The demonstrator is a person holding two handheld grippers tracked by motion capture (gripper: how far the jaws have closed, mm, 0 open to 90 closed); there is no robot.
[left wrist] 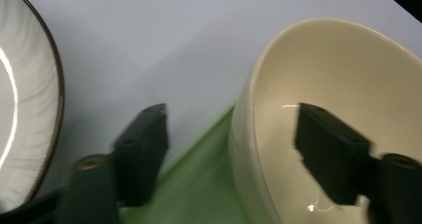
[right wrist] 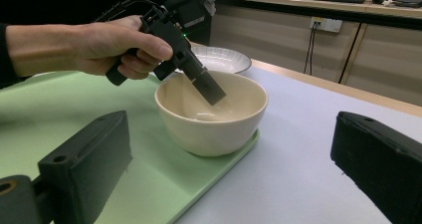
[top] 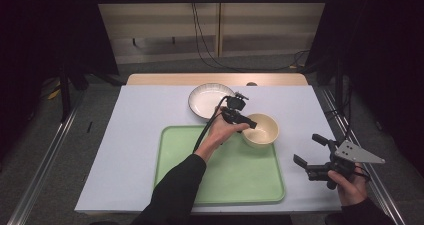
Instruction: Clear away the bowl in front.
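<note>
A cream bowl (top: pixel 260 129) (left wrist: pixel 348 69) (right wrist: pixel 211 119) stands upright on the far right corner of a green tray (top: pixel 225 180). My left gripper (top: pixel 251 125) (left wrist: pixel 231 109) reaches over the bowl's near-left rim. It is open, with one jaw inside the bowl and the other outside above the tray (left wrist: pixel 199 184). The bowl's wall stands between the jaws and neither pad presses on it. My right gripper (top: pixel 307 148) (right wrist: pixel 231 118) hovers open near the table's right edge, facing the bowl, with nothing between its jaws.
A white ribbed plate (top: pixel 207 100) (left wrist: pixel 25 109) (right wrist: pixel 219 58) with a dark rim lies just behind the tray, left of the bowl. The white table cover (top: pixel 140 135) is bare on the left. Metal rails (top: pixel 45 155) run along both sides of the table.
</note>
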